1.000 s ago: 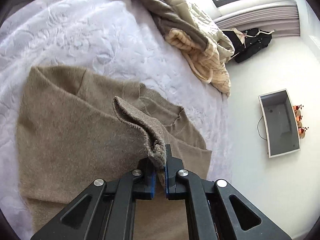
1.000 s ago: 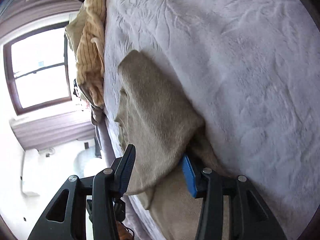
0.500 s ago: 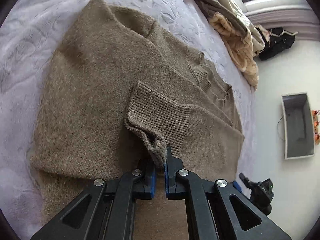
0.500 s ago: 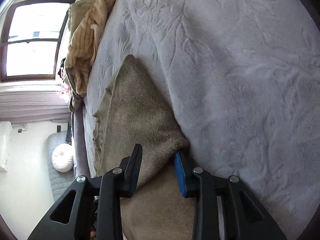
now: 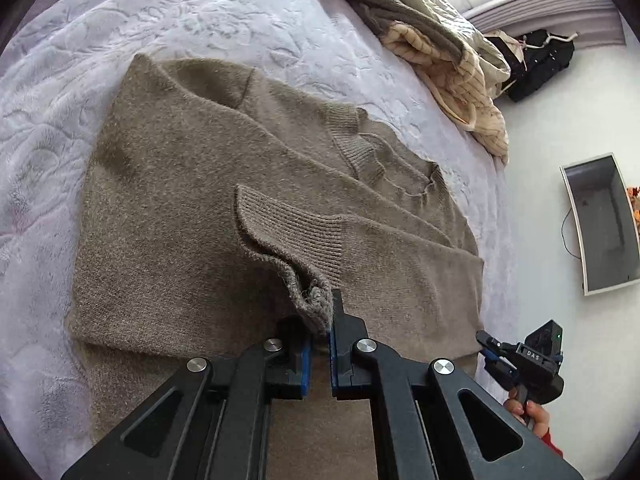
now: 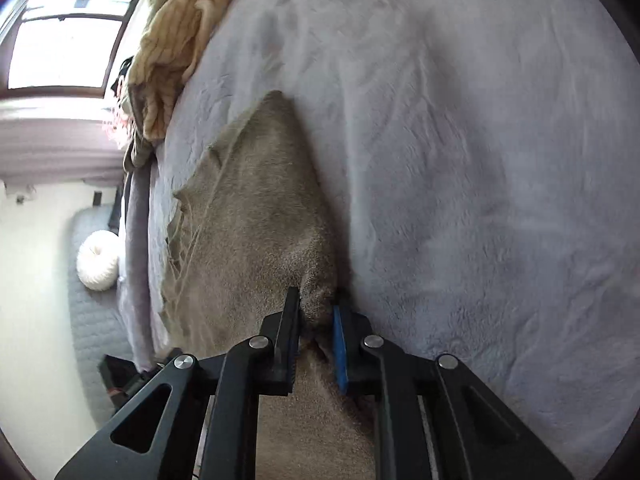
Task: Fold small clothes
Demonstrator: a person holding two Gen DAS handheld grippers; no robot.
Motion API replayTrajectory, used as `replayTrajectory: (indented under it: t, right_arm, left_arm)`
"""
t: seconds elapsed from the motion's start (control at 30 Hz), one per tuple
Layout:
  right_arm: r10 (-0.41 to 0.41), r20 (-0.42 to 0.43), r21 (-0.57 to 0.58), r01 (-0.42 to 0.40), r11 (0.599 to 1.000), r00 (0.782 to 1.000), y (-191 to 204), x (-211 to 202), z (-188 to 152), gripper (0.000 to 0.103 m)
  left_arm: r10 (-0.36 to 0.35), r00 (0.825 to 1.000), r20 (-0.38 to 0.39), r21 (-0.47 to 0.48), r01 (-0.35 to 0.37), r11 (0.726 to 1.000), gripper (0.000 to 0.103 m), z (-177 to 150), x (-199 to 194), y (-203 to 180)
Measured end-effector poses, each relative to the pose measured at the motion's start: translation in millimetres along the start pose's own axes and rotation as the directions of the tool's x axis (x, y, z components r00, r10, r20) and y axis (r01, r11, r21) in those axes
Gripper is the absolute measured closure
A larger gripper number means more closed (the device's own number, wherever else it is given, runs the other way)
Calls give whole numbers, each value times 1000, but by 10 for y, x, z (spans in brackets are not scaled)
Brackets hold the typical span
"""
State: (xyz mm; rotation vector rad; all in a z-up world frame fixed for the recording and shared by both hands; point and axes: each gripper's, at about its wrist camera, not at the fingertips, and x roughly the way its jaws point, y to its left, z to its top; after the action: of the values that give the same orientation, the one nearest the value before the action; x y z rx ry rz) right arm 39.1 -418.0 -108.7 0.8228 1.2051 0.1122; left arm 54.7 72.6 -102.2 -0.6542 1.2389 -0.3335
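Your left gripper [image 5: 319, 322] is clamped on the ribbed cuff [image 5: 298, 236] of the taupe sweater [image 5: 180, 208], which lies spread on the lavender bedspread [image 5: 240, 20] ahead of it, sleeve folded across the body. Your right gripper [image 6: 316, 312] pinches a fold at the sweater's [image 6: 256, 208] edge; the bedspread [image 6: 480, 160] stretches to its right. Rumpled cream garments [image 5: 452, 68] lie far ahead-right of the left gripper.

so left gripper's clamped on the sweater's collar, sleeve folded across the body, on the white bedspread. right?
Not the collar. In the left wrist view the left gripper is clamped on the ribbed cuff of the sleeve; the collar lies free. Sweater on bedspread: correct.
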Motion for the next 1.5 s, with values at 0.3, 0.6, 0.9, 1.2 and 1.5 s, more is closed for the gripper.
replayTrajectory:
  t: [0.3,0.6,0.9,1.2,1.5]
  right_arm:
    - [-178,-7,-119,176,977,984,25,217,-38,87]
    - [-216,40,-77,219,973,975,94,-31,-126,82]
    - [-224,123,-152,242,958,967,484,-218,-181,82]
    - [-255,158,-237,287,928,954,739,129,333,83]
    - [-371,205,-162,405,900,906,510,228,526,88]
  left_arm:
    - [108,994,10,-44,-107,993,96,-83,-106,356]
    - [299,954,27,-20,-299,954,96,-121,-463,446]
    - [297,953,56,123,-302,946,96,-93,-344,-51]
    - [344,939,22,164,-342,925,96,87,244,-206]
    - [324,946,25,153,-324,933,96,67,215,-136]
